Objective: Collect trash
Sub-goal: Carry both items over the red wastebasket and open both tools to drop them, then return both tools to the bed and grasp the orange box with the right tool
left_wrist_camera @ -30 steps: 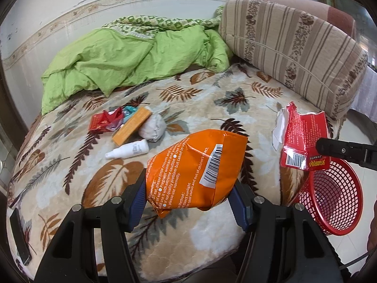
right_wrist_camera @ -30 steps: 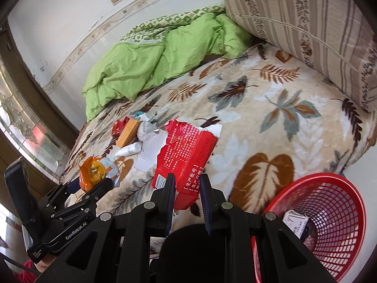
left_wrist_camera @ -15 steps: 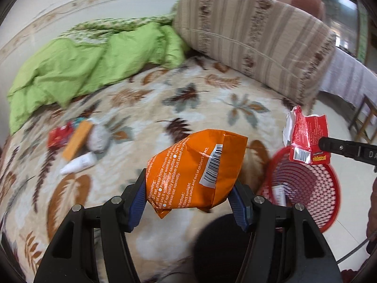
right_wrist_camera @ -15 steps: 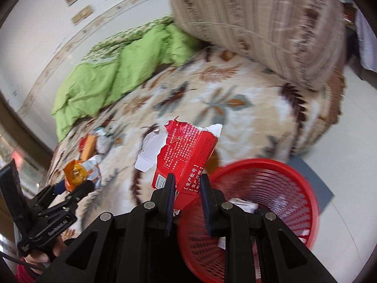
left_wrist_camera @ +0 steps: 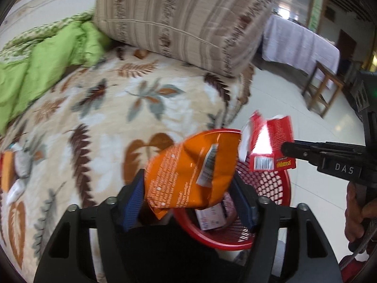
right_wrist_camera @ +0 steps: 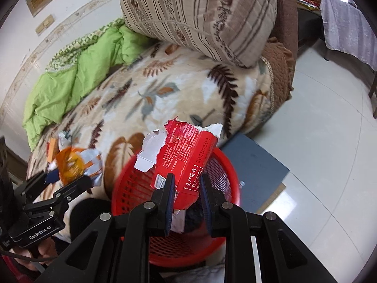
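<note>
An orange snack bag (left_wrist_camera: pixel 188 174) hangs tilted between the blue pads of my left gripper (left_wrist_camera: pixel 188 200), above the near rim of a red mesh basket (left_wrist_camera: pixel 266 184) on the floor. The jaws are opening, and a gap shows on each side of the bag. My right gripper (right_wrist_camera: pixel 187 188) is shut on a torn red carton (right_wrist_camera: pixel 186 155), held over the basket (right_wrist_camera: pixel 132 188). From the left wrist view the carton (left_wrist_camera: pixel 271 141) sits to the right of the bag. A small box (left_wrist_camera: pixel 211 217) lies inside the basket.
A leaf-patterned bed blanket (left_wrist_camera: pixel 117 118) carries more litter at its left edge, including an orange box (left_wrist_camera: pixel 7 174) and a white bottle (left_wrist_camera: pixel 15 191). A striped cushion (left_wrist_camera: pixel 183 23) and green quilt (left_wrist_camera: pixel 35 70) lie behind. A grey mat (right_wrist_camera: pixel 254 165) and wooden stool (left_wrist_camera: pixel 322 92) stand on the tiled floor.
Both grippers swung right from over the bed to above the red basket. The left jaws have widened, and the orange bag now sits loose and tilted between them.
</note>
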Demonstrator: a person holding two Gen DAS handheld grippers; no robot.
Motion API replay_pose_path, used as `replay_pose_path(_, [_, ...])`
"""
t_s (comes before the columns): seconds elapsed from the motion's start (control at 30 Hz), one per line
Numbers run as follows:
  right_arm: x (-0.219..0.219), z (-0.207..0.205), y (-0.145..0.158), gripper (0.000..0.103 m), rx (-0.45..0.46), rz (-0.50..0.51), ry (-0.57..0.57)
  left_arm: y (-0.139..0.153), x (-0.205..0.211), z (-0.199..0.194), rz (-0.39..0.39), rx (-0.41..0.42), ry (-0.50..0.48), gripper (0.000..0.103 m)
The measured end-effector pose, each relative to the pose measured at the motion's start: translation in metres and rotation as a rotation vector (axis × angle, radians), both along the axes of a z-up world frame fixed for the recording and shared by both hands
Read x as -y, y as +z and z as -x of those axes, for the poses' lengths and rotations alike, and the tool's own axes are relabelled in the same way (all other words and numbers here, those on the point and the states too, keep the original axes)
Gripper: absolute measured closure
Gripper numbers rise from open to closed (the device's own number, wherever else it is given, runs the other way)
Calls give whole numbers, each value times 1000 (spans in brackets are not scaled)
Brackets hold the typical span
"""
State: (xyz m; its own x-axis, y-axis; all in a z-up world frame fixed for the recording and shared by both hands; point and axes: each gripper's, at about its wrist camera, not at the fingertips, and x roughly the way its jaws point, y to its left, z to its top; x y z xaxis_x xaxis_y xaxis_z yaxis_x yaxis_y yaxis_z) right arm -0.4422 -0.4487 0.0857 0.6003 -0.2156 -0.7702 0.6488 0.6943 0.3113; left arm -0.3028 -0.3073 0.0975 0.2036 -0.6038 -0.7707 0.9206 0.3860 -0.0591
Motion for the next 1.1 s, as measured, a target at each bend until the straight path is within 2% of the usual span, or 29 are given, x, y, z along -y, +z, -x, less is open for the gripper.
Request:
replay_pose_path(0.03, [2, 3, -2, 79, -8, -1, -15, -1, 2, 2, -1, -3, -3, 26])
replay_pose_path(0.1, [4, 8, -5, 74, -24, 1, -33, -2, 1, 3, 0, -12, -2, 26])
replay_pose_path(0.2, [7, 12, -3, 74, -21, 10, -48, 0, -6, -2, 6, -11, 15, 26])
replay_pose_path(0.4, [2, -10, 9, 74, 24, 20, -4, 11, -38, -29, 38, -8, 122, 26])
replay_pose_path(0.67, [-39, -87, 22, 72, 72, 29, 196, 18, -109, -81, 62, -2, 335, 26])
replay_pose_path(0.87, [-85, -156, 25, 70, 76, 32, 366, 13, -180, -127, 77, -27, 536, 26])
replay_pose_path(0.97, [-108, -188, 24, 65, 81, 2, 445, 8, -210, -144, 72, -21, 624, 26])
replay_pose_path(1.1, [-137, -232, 27, 63, 93, -33, 527, 0, -253, -170, 79, -40, 761, 26])
